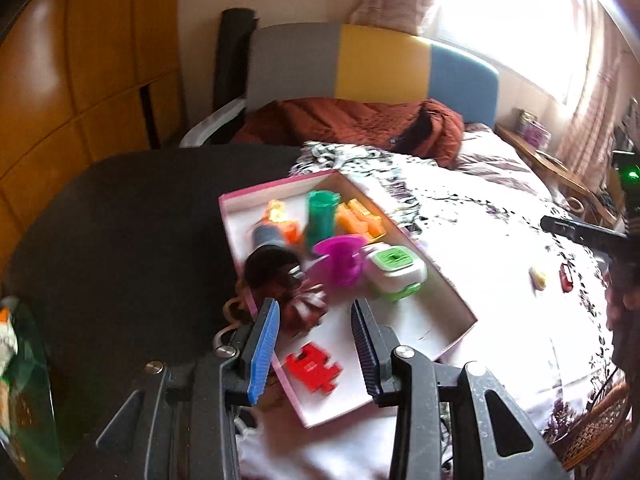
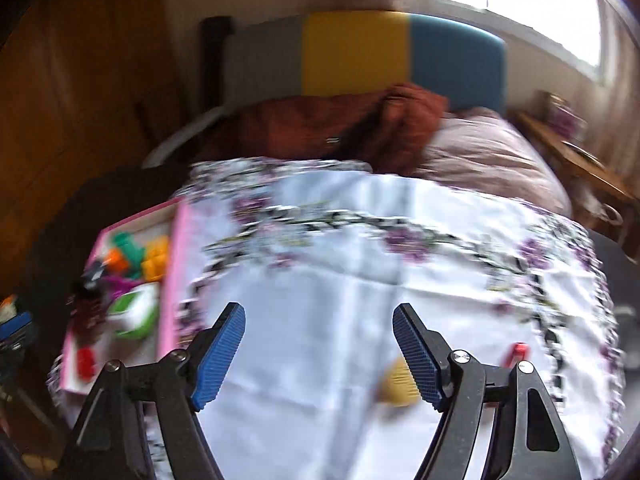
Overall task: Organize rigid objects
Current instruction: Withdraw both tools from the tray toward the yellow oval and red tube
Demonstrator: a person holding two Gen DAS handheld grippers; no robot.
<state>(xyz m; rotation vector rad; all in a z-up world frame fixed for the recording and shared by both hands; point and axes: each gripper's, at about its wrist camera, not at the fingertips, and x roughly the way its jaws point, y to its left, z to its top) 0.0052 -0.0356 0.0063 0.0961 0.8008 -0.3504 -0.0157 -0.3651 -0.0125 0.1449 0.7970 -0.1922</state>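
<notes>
Judging from their look, the two pieces lying loose on the flowered bedspread, a yellow block and a small red piece at the near right, seem light, hard plastic, stiff enough to pinch across flat sides though perhaps slippery. Both lie well apart from the pink box on the left, which holds a green cup, a magenta spool and a red flat piece. Right tongs gape wide and empty over the cloth; left tongs hang half open above the box, gripping nothing
</notes>
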